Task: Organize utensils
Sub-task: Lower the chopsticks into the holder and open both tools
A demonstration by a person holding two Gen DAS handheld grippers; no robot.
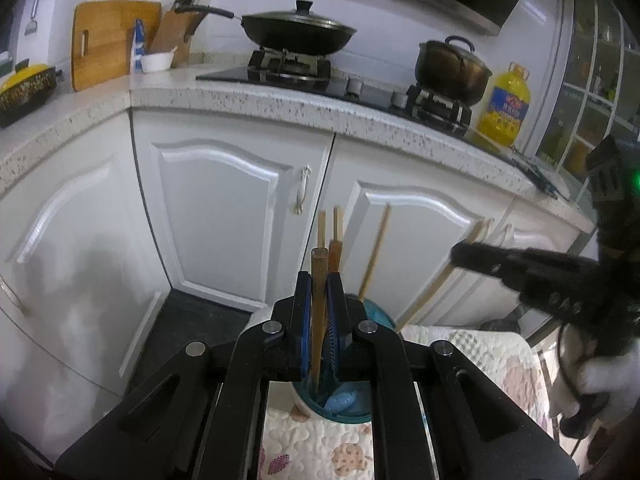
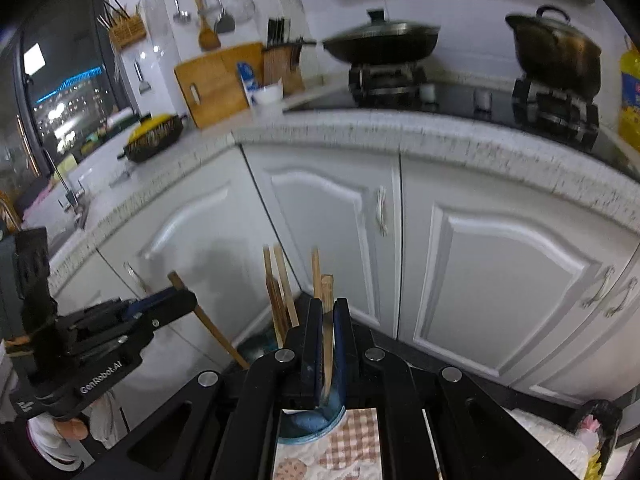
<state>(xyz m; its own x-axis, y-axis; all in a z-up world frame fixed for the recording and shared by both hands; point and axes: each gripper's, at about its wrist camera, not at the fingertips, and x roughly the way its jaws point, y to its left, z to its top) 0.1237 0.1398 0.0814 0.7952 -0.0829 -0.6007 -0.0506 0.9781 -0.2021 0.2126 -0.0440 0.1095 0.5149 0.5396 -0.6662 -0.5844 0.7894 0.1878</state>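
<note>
Left gripper [image 1: 319, 294] clamps wooden handle [image 1: 319, 304]; blue holder [image 1: 340, 402] below.

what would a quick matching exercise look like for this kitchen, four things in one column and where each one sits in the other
Things:
1. wok
2. oil bottle
3. cutting board
4. wooden handle

Places:
a. leaning against the wall at the counter's left end
b. clamped in the left tool
c. on the left burner, lid on
d. at the counter's right end, beside the brown pot

Pairs: 1-c, 2-d, 3-a, 4-b
</note>
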